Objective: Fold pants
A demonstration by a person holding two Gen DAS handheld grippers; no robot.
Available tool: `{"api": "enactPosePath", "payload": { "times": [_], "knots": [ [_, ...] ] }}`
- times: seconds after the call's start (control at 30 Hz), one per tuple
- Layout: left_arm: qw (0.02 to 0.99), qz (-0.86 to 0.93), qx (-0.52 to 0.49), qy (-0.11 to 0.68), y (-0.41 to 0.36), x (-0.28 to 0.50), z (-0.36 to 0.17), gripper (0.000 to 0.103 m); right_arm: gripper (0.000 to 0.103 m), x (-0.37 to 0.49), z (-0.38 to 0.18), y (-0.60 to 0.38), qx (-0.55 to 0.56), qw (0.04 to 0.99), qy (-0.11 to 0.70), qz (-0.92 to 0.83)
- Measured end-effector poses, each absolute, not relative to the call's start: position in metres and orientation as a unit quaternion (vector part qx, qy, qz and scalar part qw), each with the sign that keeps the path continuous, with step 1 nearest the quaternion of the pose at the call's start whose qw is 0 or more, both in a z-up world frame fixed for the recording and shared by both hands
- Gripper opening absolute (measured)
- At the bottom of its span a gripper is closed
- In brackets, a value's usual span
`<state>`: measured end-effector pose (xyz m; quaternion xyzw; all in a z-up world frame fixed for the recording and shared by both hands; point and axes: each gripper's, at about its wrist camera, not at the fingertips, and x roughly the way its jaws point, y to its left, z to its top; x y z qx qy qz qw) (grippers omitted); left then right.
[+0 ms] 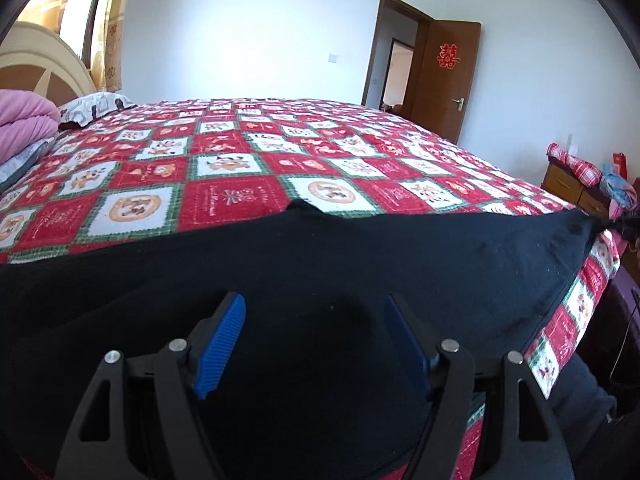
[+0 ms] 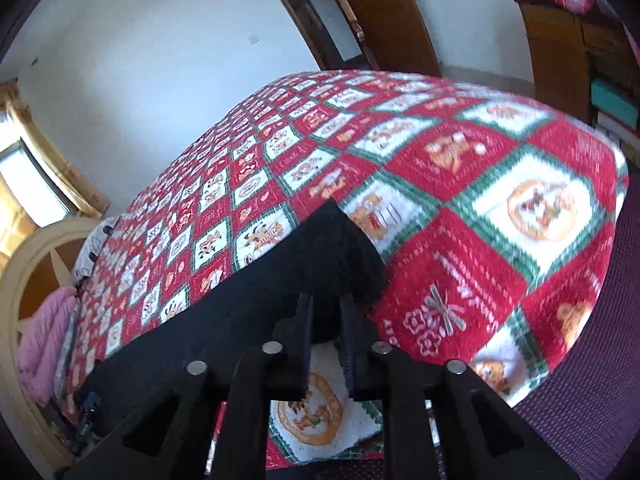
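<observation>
Black pants (image 1: pixel 320 256) lie spread across the near edge of a bed with a red, white and green patterned quilt (image 1: pixel 240 168). My left gripper (image 1: pixel 314 308) is open just above the pants, its blue pads (image 1: pixel 222 344) wide apart with nothing between them. In the right wrist view, my right gripper (image 2: pixel 326 312) is nearly closed on the end of the pants (image 2: pixel 336 256), with black cloth between its black fingers (image 2: pixel 302 332). The far right corner of the pants in the left view is held by the right gripper (image 1: pixel 628 220), stretched taut.
Pink bedding (image 1: pixel 24 124) and a pillow (image 1: pixel 96 106) sit by the headboard at left. A wooden door (image 1: pixel 444 76) stands open at the back. A wooden cabinet (image 1: pixel 576 188) with clothes on it stands to the right of the bed. The bed's edge drops off at right.
</observation>
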<state>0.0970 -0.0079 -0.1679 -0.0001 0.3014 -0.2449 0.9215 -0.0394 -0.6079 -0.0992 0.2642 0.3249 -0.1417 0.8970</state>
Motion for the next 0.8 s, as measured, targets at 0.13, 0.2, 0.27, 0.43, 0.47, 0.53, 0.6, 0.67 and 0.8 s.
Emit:
{"api": "enactPosePath", "payload": {
  "times": [0.13,0.2,0.27,0.43,0.47,0.53,0.6,0.67,0.8],
  "knots": [
    [0.924,-0.243,0.024,0.295,-0.015,0.095,-0.17,0.082,0.007,-0.035,-0.066,-0.601,0.237,0.914,0.3,-0.138],
    [0.924,-0.243,0.025,0.295,-0.014,0.095,-0.171,0.082,0.007,-0.034,-0.053,-0.603,0.225,0.92,0.289,-0.138],
    [0.923,-0.247,0.024,0.295,-0.014,0.096,-0.171,0.084,0.007,-0.028,-0.052,-0.608,0.219,0.919,0.293,-0.148],
    [0.922,-0.248,0.031,0.296,-0.015,0.095,-0.172,0.084,0.007,-0.024,-0.094,-0.63,0.266,0.882,0.357,-0.154],
    [0.922,-0.249,0.03,0.296,-0.015,0.094,-0.172,0.085,0.008,-0.029,-0.099,-0.629,0.266,0.88,0.363,-0.153],
    [0.922,-0.248,0.032,0.295,-0.016,0.094,-0.172,0.087,0.011,-0.038,-0.105,-0.624,0.245,0.876,0.384,-0.158],
    [0.922,-0.246,0.038,0.295,-0.019,0.093,-0.172,0.088,0.022,-0.045,-0.104,-0.621,0.223,0.878,0.389,-0.167],
    [0.923,-0.244,0.041,0.296,-0.02,0.093,-0.172,0.089,0.046,-0.047,-0.095,-0.62,0.198,0.881,0.383,-0.193],
    [0.923,-0.243,0.037,0.297,-0.019,0.094,-0.172,0.089,0.055,-0.033,-0.072,-0.633,0.197,0.898,0.344,-0.189]
  ]
}}
